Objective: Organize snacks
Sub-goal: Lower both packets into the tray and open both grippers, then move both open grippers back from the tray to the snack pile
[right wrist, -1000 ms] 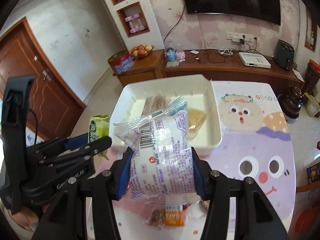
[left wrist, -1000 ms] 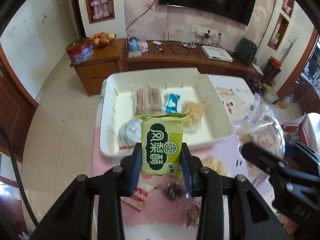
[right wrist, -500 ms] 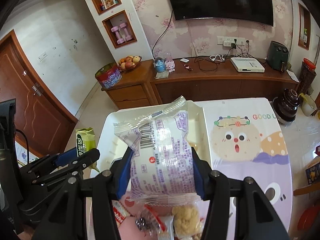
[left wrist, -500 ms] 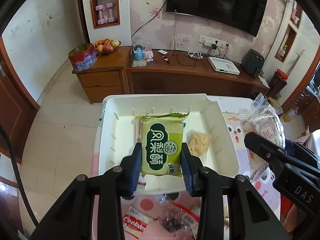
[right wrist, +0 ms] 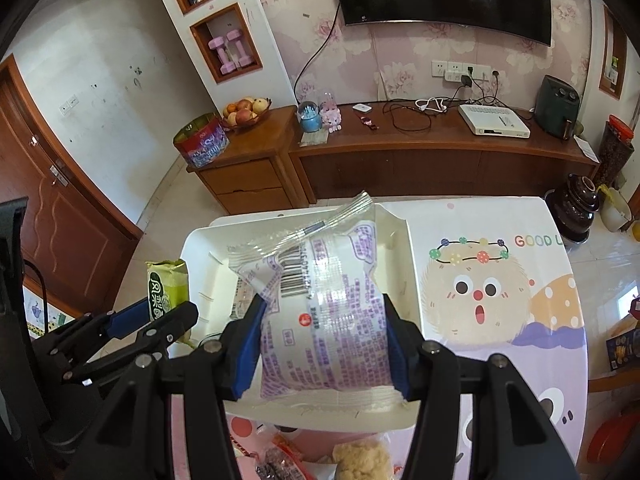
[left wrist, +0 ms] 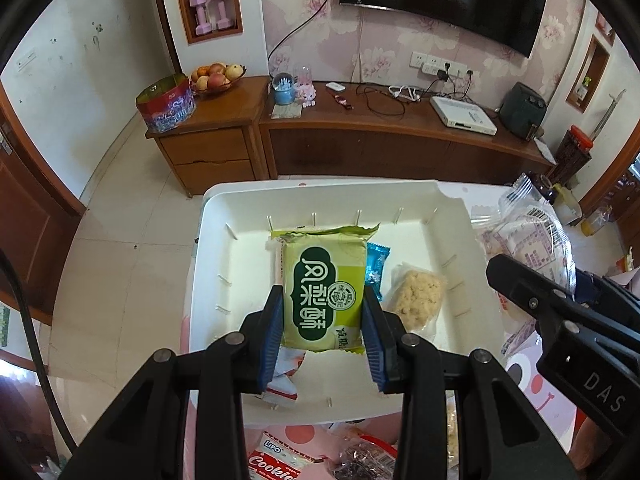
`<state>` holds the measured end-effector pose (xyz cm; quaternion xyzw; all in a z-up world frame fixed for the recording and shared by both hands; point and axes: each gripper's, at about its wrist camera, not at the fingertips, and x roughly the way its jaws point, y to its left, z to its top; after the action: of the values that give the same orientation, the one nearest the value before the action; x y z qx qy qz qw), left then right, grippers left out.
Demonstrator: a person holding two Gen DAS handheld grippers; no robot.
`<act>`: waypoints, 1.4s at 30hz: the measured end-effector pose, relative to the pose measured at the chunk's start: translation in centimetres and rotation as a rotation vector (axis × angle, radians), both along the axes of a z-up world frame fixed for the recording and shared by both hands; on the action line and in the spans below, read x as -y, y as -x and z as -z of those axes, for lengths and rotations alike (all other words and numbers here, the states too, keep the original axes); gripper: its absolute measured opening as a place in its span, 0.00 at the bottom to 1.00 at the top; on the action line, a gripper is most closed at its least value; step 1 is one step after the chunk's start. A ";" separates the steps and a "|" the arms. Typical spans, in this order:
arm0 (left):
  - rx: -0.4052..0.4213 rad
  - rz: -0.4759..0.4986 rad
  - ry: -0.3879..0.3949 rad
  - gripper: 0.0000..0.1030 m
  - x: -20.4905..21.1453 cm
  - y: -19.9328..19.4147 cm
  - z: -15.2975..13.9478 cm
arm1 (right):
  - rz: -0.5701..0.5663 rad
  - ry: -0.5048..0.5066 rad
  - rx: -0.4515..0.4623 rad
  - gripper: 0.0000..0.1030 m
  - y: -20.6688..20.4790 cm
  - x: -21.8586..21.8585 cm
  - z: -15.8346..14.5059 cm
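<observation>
the white tray (left wrist: 448,216) is the landmark here, sitting on the table (right wrist: 500,280) with its cartoon cloth. the left gripper (left wrist: 324,320) hangs over the tray's middle, its blue-padded fingers (left wrist: 274,328) closed narrow on the sides of the green pastry packet (left wrist: 324,292), which is held upright and clear of the tray floor. gripping it by the long edges keeps the flat face forward, probably so it can be laid down flat between the snacks already inside: a blue candy wrapper (left wrist: 376,266) and a crumbly cake in clear wrap (left wrist: 420,296) lie just right of the packet in the tray.

the right gripper (right wrist: 324,344) is over the tray's near right part, its fingers (right wrist: 250,344) pinched on the clear purple-printed bag (right wrist: 324,308), whose crimped top stands up. the bag is puffy, so a side squeeze likely holds it without crushing.

a few loose snacks, a cookie pack (left wrist: 276,460) among them, lie on the table on the near side of the tray, seemingly waiting their turn. both held packets look about ready to be lowered and let go.
</observation>
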<state>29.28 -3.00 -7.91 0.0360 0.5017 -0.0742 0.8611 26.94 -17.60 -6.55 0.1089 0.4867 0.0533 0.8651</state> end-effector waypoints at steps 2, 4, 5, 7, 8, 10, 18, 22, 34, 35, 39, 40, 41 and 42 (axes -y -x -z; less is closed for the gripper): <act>-0.009 -0.009 -0.007 0.35 0.1 -0.2 0.3 | 0.002 0.003 -0.016 0.54 -0.3 -0.1 0.4; -0.006 -0.023 -0.011 0.37 -0.2 -0.5 0.4 | 0.010 -0.001 -0.031 0.55 -0.5 0.0 0.8; -0.004 -0.029 -0.014 0.47 -0.3 -0.6 0.5 | 0.014 -0.005 -0.039 0.55 -0.6 0.1 1.0; 0.005 -0.043 -0.019 0.72 -0.5 -0.6 0.5 | 0.020 -0.009 -0.051 0.56 -0.7 0.2 1.3; 0.014 -0.047 -0.026 0.80 -0.5 -0.6 0.4 | 0.023 -0.010 -0.056 0.56 -0.7 0.2 1.4; 0.020 -0.040 -0.043 0.83 -0.5 -0.6 0.5 | 0.029 -0.015 -0.052 0.56 -0.7 0.3 1.4; 0.010 -0.022 -0.058 0.85 -0.6 0.0 0.8 | 0.003 -0.001 -0.002 0.61 -0.1 -0.5 0.5; 0.016 -0.019 -0.062 0.85 -0.8 0.2 0.7 | -0.006 -0.004 0.001 0.61 0.2 -1.0 0.4; 0.035 -0.019 -0.065 0.85 -1.8 1.8 -0.1 | -0.013 -0.004 0.007 0.61 1.4 -1.8 0.3; 0.039 -0.018 -0.065 0.85 -2.0 2.0 -0.2 | -0.012 -0.004 0.008 0.61 1.7 -1.9 0.3; 0.056 -0.014 -0.068 0.85 -2.4 3.0 -0.7 | -0.002 -0.007 0.016 0.61 3.1 -2.0 0.0; 0.061 -0.013 -0.069 0.85 -2.6 3.4 -0.8 | 0.001 -0.008 0.017 0.61 3.4 -2.0 0.0; 0.065 -0.012 -0.069 0.85 -2.8 3.7 -0.9 | 0.004 -0.009 0.017 0.61 3.8 -2.0 -0.1; 0.068 -0.011 -0.068 0.85 -3.0 4.1 -1.0 | 0.008 -0.009 0.019 0.61 4.2 -2.0 -0.2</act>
<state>25.18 -0.03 -6.86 0.0651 0.4744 -0.0508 0.8764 22.75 -15.57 -6.38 0.1144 0.4779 0.0530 0.8693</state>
